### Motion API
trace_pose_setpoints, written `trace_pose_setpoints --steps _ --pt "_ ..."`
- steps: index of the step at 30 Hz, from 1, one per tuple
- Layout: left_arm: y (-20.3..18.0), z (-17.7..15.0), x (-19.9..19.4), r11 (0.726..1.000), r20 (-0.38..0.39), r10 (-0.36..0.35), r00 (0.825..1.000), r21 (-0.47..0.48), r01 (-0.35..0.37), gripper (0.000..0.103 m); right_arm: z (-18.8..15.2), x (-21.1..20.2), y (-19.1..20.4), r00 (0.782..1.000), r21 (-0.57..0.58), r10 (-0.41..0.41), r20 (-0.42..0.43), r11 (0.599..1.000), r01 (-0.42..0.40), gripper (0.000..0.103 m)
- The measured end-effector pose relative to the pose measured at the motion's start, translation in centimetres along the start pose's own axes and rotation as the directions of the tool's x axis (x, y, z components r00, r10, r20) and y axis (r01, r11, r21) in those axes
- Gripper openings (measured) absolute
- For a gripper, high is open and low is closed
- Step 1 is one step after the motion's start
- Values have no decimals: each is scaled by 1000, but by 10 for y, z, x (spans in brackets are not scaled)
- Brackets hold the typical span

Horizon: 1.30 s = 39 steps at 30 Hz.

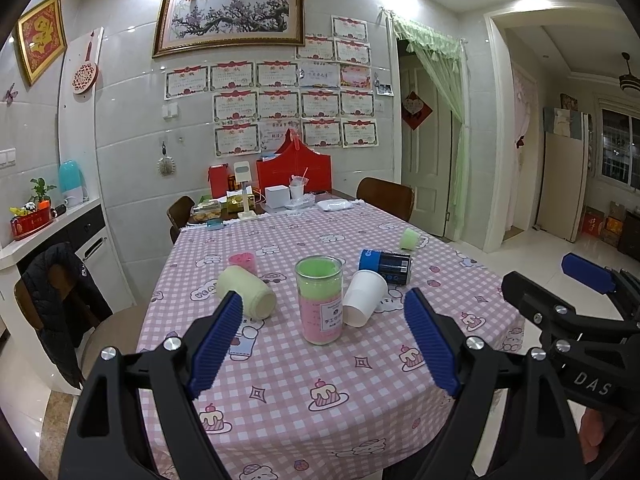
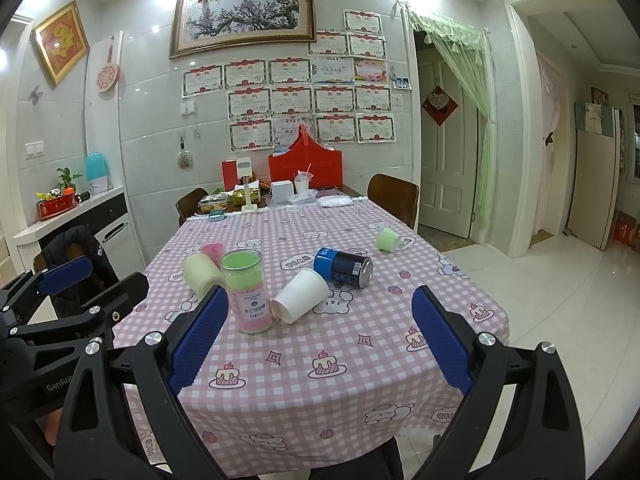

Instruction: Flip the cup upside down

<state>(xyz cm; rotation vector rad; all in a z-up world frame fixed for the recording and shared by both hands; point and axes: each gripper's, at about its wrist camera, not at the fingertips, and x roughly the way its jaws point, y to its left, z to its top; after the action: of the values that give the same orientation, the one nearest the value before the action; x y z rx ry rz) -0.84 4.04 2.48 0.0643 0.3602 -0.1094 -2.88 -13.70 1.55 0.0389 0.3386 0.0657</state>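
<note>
We see our left gripper [image 1: 324, 340] with its blue pads spread wide and nothing between them, poised over the near end of the pink checked tablecloth [image 1: 340, 400]. Our right gripper [image 2: 320, 344] is likewise wide apart and bare, held just beside the left. Ahead of both, the white paper cup [image 2: 301, 295] lies on its side, mouth toward us, touching the upright clear canister [image 2: 249, 292] of pink and green filling. Just behind the cup a blue can [image 2: 343, 268] lies toppled; a pale cream cup [image 1: 247, 293] lies left of the canister.
</note>
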Motion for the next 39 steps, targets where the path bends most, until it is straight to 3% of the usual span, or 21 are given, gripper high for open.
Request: trace_pose_setpoints --steps 39 --pt "5 -6 7 1000 -10 13 1000 -3 -13 82 -1 6 3 1000 -1 3 -11 1000 -3 90"
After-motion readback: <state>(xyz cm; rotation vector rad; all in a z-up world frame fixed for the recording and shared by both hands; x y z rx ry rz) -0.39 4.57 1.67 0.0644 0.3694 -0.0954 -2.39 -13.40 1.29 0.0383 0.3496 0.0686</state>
